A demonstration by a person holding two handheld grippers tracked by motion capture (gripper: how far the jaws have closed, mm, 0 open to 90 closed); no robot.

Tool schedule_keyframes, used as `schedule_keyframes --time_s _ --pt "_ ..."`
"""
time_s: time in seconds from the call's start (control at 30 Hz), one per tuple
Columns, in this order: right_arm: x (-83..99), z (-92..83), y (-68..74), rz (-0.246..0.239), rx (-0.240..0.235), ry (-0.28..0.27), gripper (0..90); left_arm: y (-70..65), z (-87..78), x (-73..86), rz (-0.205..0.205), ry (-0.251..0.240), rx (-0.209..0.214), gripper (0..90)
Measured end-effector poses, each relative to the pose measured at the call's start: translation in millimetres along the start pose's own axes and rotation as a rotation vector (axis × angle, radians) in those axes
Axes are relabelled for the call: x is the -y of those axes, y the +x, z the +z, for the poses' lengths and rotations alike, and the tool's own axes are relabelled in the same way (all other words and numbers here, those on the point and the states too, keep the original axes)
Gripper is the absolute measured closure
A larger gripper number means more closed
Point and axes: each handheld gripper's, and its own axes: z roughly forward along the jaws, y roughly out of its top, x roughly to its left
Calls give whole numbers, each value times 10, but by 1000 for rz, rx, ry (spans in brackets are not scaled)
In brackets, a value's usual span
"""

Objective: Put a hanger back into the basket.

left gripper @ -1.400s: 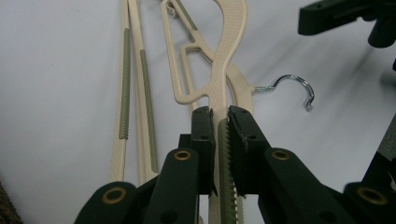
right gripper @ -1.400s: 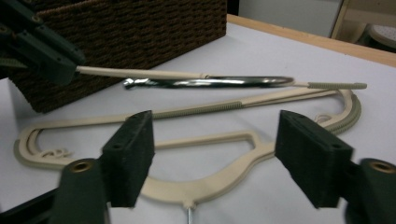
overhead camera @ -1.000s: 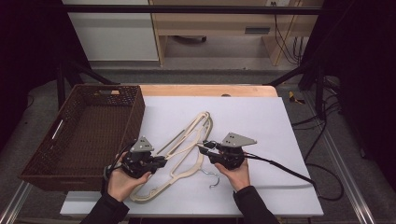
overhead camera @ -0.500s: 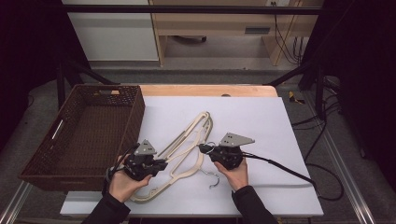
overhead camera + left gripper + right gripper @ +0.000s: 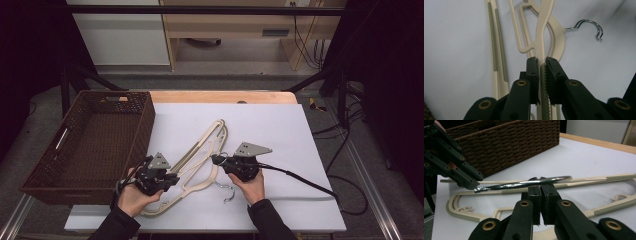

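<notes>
Two cream plastic hangers (image 5: 206, 144) lie crossed on the white table top (image 5: 280, 135). My left gripper (image 5: 174, 180) is at their near left end, shut on one hanger arm (image 5: 541, 37) that runs up between its jaws. My right gripper (image 5: 216, 160) points left at the hangers' middle. Its jaws (image 5: 541, 188) are shut on a chrome hook (image 5: 524, 184) that lies across their tips. A second chrome hook (image 5: 227, 193) rests free on the table just below the right hand; it also appears as the hook (image 5: 589, 26) at the top right of the left gripper view.
A dark brown wicker basket (image 5: 146, 125) stands on the left side of the table, close to the left hand; its wall (image 5: 511, 142) rises behind the hangers. A black cable (image 5: 300, 177) trails right from the right gripper. The table's near edge runs just behind both hands.
</notes>
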Motion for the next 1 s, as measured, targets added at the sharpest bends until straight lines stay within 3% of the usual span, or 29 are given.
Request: schedule_keyframes --time_s 0.33,0.4,0.5,0.7,0.77,0.8,0.83,1.0 --pt "4 -9 13 -3 13 4 890 -2 35 -6 11 13 23 785" --pt "4 -10 16 -1 8 3 890 -13 47 -22 21 20 19 655" --pt "8 -13 27 -1 6 1 890 -64 92 -50 48 35 -20 577" --pt "6 -16 35 4 2 -2 890 -165 220 -73 86 60 -79 546" --pt "5 -15 34 3 2 -2 889 -223 276 -97 114 68 -125 594" --pt "5 -15 34 3 2 -2 889 -223 276 -97 114 68 -125 620" --pt "4 -15 36 5 2 -2 889 -261 298 -119 124 76 -159 657" --pt "2 -16 34 3 6 -1 889 -290 322 -146 128 90 -217 695"
